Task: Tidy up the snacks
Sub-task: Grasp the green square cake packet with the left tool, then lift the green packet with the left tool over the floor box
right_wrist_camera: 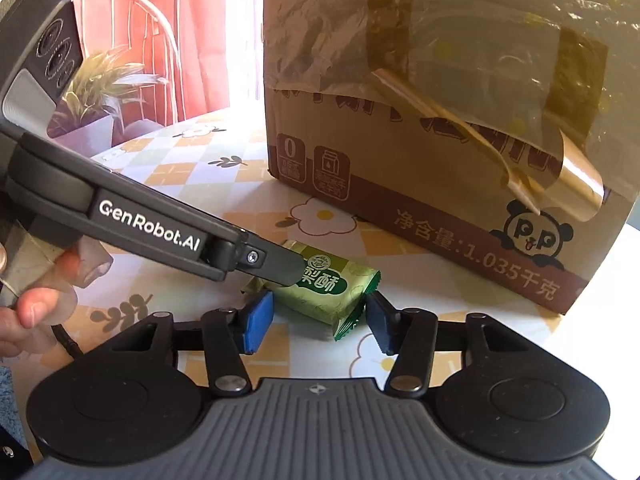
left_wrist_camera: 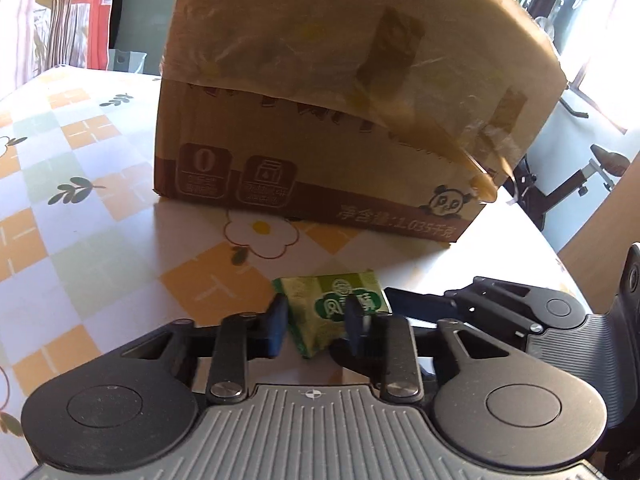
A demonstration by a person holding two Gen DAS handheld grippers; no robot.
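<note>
A green snack packet (left_wrist_camera: 332, 300) lies on the flowered tablecloth (left_wrist_camera: 100, 200) just in front of a taped cardboard box (left_wrist_camera: 320, 140). My left gripper (left_wrist_camera: 316, 322) has its pads pressed on the packet's left part. In the right wrist view one of its fingers (right_wrist_camera: 280, 270) lies across the packet (right_wrist_camera: 328, 292). My right gripper (right_wrist_camera: 318, 320) stands open, with the packet's near right end between its blue pads; I see no firm contact. One of its fingers (left_wrist_camera: 420, 304) reaches in from the right in the left wrist view. The box (right_wrist_camera: 440, 140) has loose peeling tape hanging down its front.
A person's hand (right_wrist_camera: 36, 304) holds the left gripper's handle. A potted plant (right_wrist_camera: 100, 92) and a red chair stand beyond the table's far left. The table's right edge (left_wrist_camera: 540, 236) curves close by, with black exercise equipment (left_wrist_camera: 580, 184) behind it.
</note>
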